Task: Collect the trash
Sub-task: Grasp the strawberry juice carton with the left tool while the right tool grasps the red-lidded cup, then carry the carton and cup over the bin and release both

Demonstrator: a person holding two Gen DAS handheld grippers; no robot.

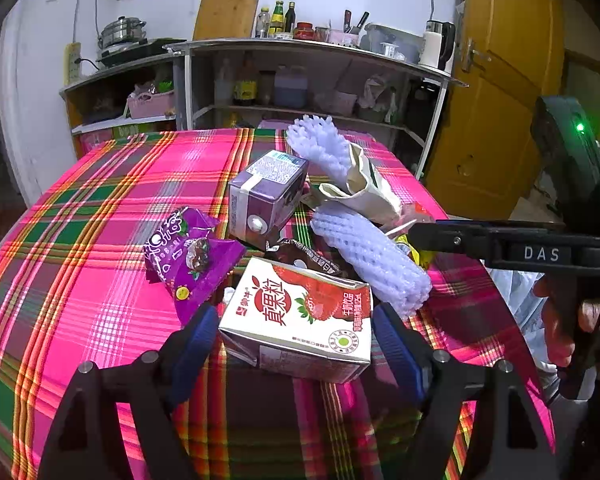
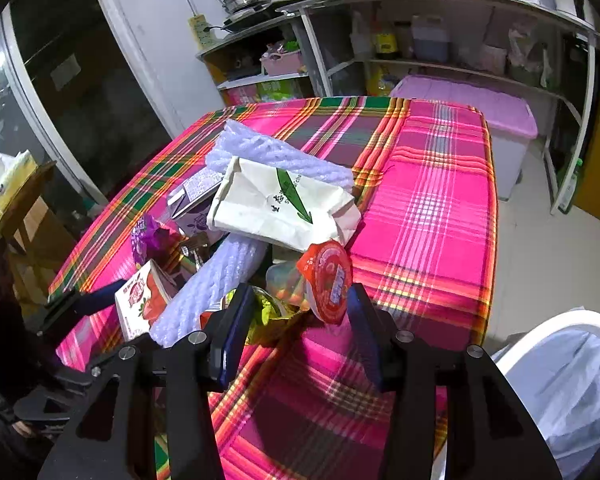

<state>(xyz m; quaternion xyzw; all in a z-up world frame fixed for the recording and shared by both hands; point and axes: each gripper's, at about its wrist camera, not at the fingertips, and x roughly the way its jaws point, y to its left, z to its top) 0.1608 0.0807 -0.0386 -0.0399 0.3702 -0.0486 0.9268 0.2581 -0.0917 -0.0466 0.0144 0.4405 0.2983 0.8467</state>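
On my left, I see the purple snack wrapper [image 1: 192, 256] lying on the plaid tablecloth [image 1: 80, 216]. Just right of it my left gripper [image 1: 296, 332] stands spread wide around the strawberry milk carton [image 1: 300, 312], pads not pressing it. Behind sit the purple carton [image 1: 264, 196], foam nets [image 1: 372, 256] and a paper bag [image 1: 364, 188]. My right gripper [image 2: 300, 304] is half spread beside the jelly cup [image 2: 328, 280], not pinching it. Far right stands the lined bin [image 2: 572, 380].
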